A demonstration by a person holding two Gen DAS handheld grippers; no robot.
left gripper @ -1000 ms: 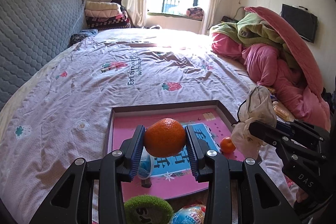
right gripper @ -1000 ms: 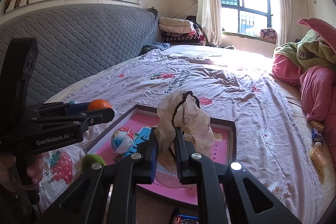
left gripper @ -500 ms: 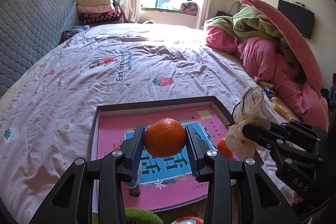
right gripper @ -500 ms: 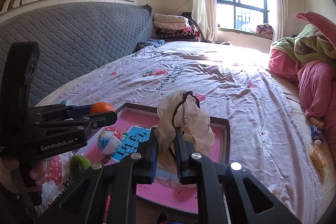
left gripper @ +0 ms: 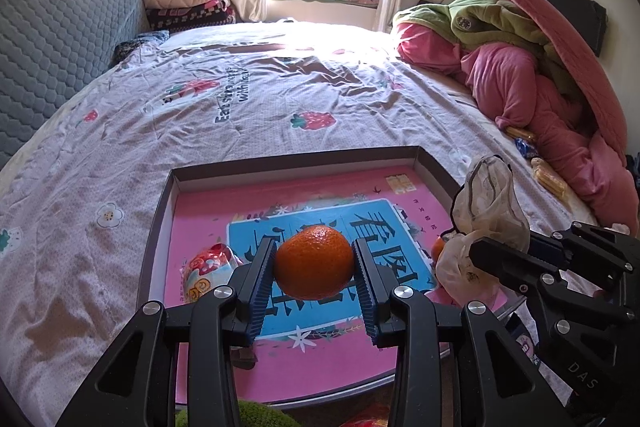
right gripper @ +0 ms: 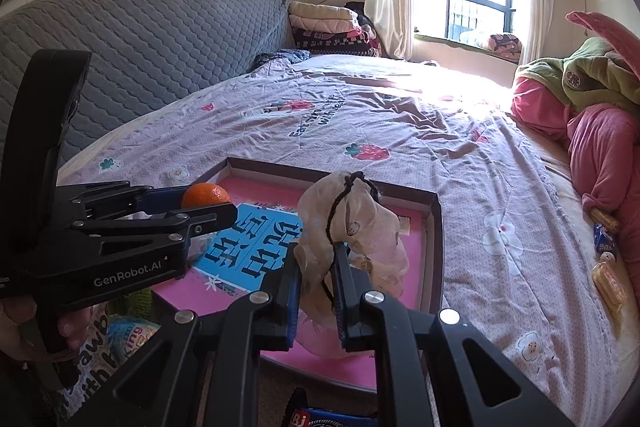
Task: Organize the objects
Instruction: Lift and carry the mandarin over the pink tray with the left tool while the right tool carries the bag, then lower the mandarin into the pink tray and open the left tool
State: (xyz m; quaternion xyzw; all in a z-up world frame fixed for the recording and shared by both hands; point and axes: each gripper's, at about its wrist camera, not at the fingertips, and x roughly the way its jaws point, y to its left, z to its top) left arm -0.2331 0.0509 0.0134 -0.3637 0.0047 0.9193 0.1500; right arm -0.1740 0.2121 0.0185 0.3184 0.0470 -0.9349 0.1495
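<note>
My left gripper point(left gripper: 315, 267) is shut on an orange tangerine point(left gripper: 314, 261) and holds it above the pink tray point(left gripper: 160, 215) on the bed. It also shows in the right wrist view point(right gripper: 208, 205) with the tangerine point(right gripper: 206, 195). My right gripper point(right gripper: 317, 267) is shut on a thin plastic bag point(right gripper: 352, 223) with a dark drawstring, over the tray's right side point(right gripper: 434, 227). In the left wrist view the bag point(left gripper: 486, 211) hangs at the tray's right edge, with a second tangerine point(left gripper: 438, 249) partly hidden behind it. A colourful wrapped ball point(left gripper: 206, 271) lies in the tray's left part.
A green fuzzy ball point(left gripper: 248, 415) lies in front of the tray. Snack packets point(right gripper: 606, 267) lie on the sheet at right, below piled pink and green quilts point(left gripper: 540, 75). A grey padded headboard point(right gripper: 140, 43) runs along the left. Folded blankets point(left gripper: 184, 1) sit near the window.
Both grippers have moved forward over the tray. The left one, still holding the tangerine, now sits over the tray's middle. The bag stays gripped on the right.
</note>
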